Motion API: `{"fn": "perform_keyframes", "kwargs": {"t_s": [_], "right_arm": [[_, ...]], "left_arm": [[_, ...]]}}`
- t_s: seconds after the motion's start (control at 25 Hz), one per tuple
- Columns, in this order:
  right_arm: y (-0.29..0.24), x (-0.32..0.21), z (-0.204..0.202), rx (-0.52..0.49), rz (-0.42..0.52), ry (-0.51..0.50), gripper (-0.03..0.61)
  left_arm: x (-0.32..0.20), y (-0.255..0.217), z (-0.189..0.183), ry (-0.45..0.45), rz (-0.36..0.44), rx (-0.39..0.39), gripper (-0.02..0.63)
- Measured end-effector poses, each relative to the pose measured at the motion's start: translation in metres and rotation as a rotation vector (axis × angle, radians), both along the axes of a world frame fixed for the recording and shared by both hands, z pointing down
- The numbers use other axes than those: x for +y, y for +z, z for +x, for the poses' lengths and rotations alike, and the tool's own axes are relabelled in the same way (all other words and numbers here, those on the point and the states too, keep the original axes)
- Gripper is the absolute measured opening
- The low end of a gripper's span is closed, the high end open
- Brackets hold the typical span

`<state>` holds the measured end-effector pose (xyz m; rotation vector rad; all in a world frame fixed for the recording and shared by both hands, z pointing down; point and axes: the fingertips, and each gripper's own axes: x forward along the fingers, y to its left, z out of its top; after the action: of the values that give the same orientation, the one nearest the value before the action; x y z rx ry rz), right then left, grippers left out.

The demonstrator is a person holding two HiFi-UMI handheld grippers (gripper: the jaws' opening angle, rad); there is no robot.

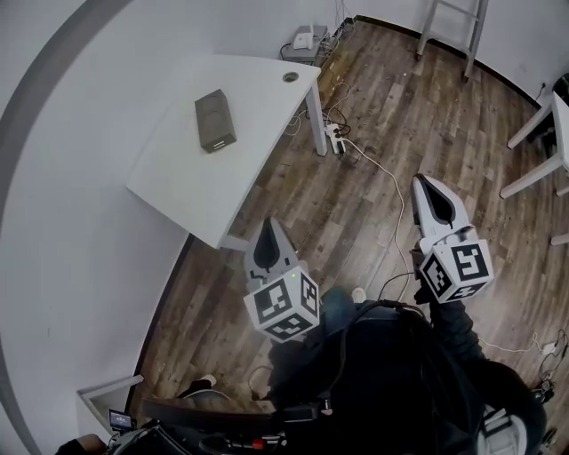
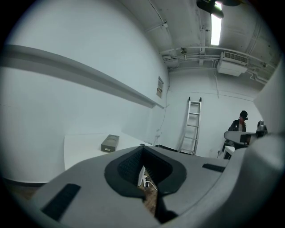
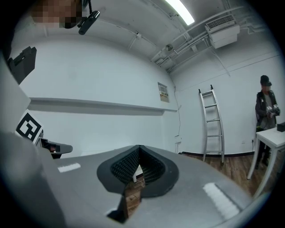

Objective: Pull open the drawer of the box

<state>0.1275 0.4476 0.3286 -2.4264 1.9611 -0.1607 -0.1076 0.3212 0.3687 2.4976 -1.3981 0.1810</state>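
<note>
The box (image 1: 214,120) is a small olive-grey block lying flat on the white table (image 1: 231,178) near the wall. In the left gripper view the box (image 2: 110,143) lies ahead and to the left, its short end toward me. My left gripper (image 1: 270,226) hovers above the floor just off the table's near corner, well short of the box, its jaws pressed together with nothing between them. My right gripper (image 1: 425,183) is further right over the wooden floor, also shut and empty. In their own views the left gripper (image 2: 143,150) and right gripper (image 3: 139,148) both show their tips meeting.
A power strip (image 1: 338,139) and a white cable (image 1: 391,191) lie on the floor by the table leg. A ladder (image 1: 453,27) leans on the far wall. Another white table (image 1: 553,133) stands at the right, with a person (image 3: 266,111) beside it.
</note>
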Motion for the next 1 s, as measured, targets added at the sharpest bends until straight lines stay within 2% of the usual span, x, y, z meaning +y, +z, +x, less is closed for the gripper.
{"fn": "perform_keyframes", "kwargs": {"t_s": [0.2, 0.36, 0.68, 1.0], "right_arm": [[0.009, -0.02, 0.022, -0.02, -0.005, 0.013, -0.008], [0.01, -0.054, 0.046, -0.023, -0.004, 0.04, -0.008], [-0.007, -0.118, 0.089, -0.005, 0.01, 0.108, -0.007], [-0.001, -0.168, 0.115, -0.01, -0.006, 0.199, -0.008]], "left_arm": [[-0.023, 0.005, 0.022, 0.01, -0.004, -0.012, -0.004], [-0.063, 0.006, 0.048, 0.036, -0.003, -0.015, -0.003], [-0.145, -0.016, 0.118, 0.135, 0.022, 0.002, -0.003], [-0.213, -0.011, 0.159, 0.226, 0.017, 0.008, -0.003]]}}
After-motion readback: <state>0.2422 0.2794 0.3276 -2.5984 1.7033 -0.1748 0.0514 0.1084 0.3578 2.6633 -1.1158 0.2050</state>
